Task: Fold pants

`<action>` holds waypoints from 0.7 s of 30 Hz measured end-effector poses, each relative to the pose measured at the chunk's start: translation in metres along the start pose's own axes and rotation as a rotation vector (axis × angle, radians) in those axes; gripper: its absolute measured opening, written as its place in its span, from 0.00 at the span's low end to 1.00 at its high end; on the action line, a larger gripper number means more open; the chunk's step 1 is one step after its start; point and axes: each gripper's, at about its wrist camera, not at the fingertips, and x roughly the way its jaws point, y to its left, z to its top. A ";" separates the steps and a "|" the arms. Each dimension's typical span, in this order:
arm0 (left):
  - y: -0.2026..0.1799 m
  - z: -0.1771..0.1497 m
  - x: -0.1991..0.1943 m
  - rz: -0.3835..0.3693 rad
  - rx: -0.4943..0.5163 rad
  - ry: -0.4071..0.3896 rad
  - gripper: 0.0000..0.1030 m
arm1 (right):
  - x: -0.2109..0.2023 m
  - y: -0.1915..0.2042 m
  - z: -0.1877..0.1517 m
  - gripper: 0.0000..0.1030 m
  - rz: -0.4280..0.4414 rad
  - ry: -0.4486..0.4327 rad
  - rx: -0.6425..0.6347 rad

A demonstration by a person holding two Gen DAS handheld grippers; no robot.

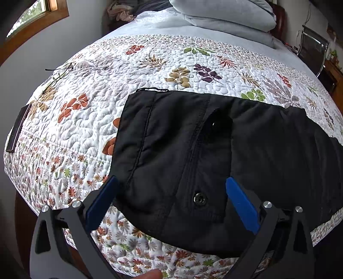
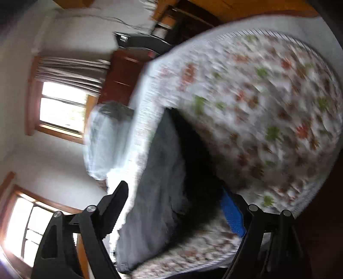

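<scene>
Black pants (image 1: pixel 193 150) lie flat across a floral quilt (image 1: pixel 128 70) on a bed, waist end nearest me, with the fly unzipped and a metal snap (image 1: pixel 199 197) showing. My left gripper (image 1: pixel 171 203) is open just above the waistband, its blue pads (image 1: pixel 242 208) standing on either side of the fly area without pressing on it. The right wrist view is blurred and rolled sideways. There the right gripper (image 2: pixel 173 212) is wide open near the bed's edge, with the dark pants fabric (image 2: pixel 163 176) lying ahead between its fingers (image 2: pixel 232 214); no pad presses on it.
Eyeglasses (image 1: pixel 57 75) and a dark flat case (image 1: pixel 17 128) lie on the quilt's left side. Grey pillows (image 1: pixel 225 17) are stacked at the head of the bed. A chair (image 1: pixel 313 47) stands at the far right. A window (image 2: pixel 62 107) and a wooden dresser (image 2: pixel 122 75) stand beyond the bed.
</scene>
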 end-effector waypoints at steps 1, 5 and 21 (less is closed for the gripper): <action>0.000 0.000 0.000 -0.002 -0.004 -0.001 0.97 | 0.001 -0.001 0.000 0.82 0.007 0.006 -0.001; 0.001 -0.001 0.000 -0.004 0.002 -0.004 0.97 | 0.006 0.006 -0.005 0.81 0.056 -0.022 -0.002; 0.004 -0.001 -0.001 -0.021 -0.014 -0.013 0.97 | 0.019 0.048 -0.003 0.21 -0.055 -0.055 -0.157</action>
